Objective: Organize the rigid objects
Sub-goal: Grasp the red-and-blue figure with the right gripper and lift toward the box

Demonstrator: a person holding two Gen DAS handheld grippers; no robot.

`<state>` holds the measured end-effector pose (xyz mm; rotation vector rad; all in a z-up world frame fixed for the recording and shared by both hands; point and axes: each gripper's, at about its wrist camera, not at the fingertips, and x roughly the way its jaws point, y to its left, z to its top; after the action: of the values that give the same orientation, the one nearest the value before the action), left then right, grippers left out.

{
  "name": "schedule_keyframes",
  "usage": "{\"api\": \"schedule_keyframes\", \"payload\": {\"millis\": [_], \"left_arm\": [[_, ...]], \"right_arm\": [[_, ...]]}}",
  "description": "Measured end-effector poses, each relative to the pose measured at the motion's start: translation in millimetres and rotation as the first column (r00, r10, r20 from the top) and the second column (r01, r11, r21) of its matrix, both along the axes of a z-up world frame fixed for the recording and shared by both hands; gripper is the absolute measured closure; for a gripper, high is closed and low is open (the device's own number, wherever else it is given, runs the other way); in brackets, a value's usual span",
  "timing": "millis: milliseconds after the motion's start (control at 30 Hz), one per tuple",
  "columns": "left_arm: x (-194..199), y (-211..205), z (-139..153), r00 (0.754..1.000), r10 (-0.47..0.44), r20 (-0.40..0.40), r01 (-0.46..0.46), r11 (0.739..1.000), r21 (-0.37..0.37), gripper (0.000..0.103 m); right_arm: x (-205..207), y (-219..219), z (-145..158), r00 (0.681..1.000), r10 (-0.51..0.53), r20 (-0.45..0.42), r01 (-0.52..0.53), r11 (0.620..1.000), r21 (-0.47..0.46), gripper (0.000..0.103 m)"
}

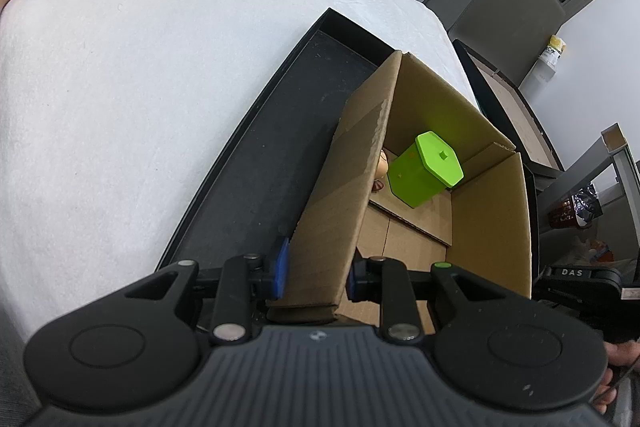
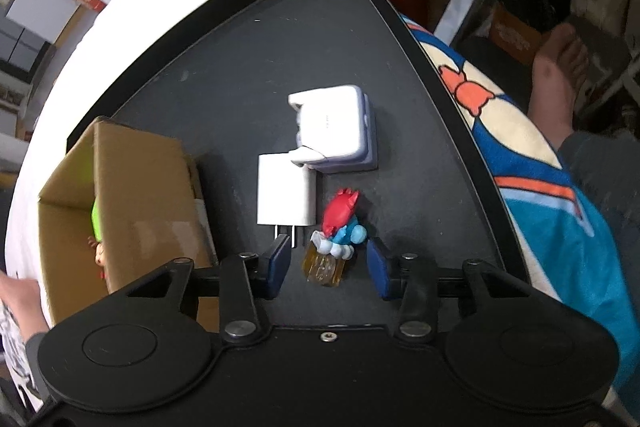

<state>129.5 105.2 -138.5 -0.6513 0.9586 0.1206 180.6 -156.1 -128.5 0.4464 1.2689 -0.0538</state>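
While left gripper [image 1: 316, 277] clamps box flap [image 1: 340, 195], right gripper [image 2: 329, 265] gapes round figurine [image 2: 336, 233]; "DAS" legible.

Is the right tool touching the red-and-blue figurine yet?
Apart. The right wrist view shows the right tool open, black tray showing between each blue pad and the figurine.

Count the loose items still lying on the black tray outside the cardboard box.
3: a red-and-blue figurine between the right gripper's open fingers, a white plug charger just beyond it, and a white-lavender case farthest out. The cardboard box may hide others behind it.
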Motion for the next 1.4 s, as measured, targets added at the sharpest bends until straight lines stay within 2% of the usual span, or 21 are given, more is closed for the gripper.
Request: {"api": "schedule_keyframes", "payload": {"millis": [100,233,367,400,833,1067,1400], "left_arm": [[0.1,0.1,0.0,1.0,0.0,0.0,0.0,1.0,-0.001,0.078],[0.3,-0.1,-0.1,1.0,0.001,0.0,-0.001,1.0,-0.003,0.078],[0.6,0.1,-0.5,1.0,0.0,0.0,0.0,1.0,-0.001,0.078],[0.7,0.0,-0.5,1.0,0.0,0.001,0.0,1.0,-0.001,0.078],[-0.9,-0.3,-0.5,1.0,-0.001,0.003,0.001,1.0,0.002,0.078],[-0.2,0.4,0.1,1.0,-0.006,0.004,0.006,1.0,0.001,0.078],[-0.2,0.3,0.7,1.0,-0.008,0.005,0.008,1.0,-0.001,0.078]], "right_arm": [[1.9,-1.3,-6.3,0.999,-0.036,-0.008,0.036,0.999,-0.002,0.061],[2.5,-2.5,-17.0,0.997,-0.07,-0.024,0.07,0.997,0.009,0.071],[1.2,-4.4,-18.1,0.997,-0.082,-0.015,0.082,0.996,0.021,0.074],[0.4,-4.2,-16.1,0.997,-0.079,-0.012,0.079,0.997,0.013,0.08],[-5.9,-6.0,34.4,0.997,-0.04,0.069,0.037,0.998,0.054,0.079],[0.1,14.7,69.1,0.991,0.018,0.13,-0.026,0.998,0.058,0.079],[15.4,58.2,96.9,0.973,0.151,0.173,-0.154,0.988,0.005,0.079]]}}
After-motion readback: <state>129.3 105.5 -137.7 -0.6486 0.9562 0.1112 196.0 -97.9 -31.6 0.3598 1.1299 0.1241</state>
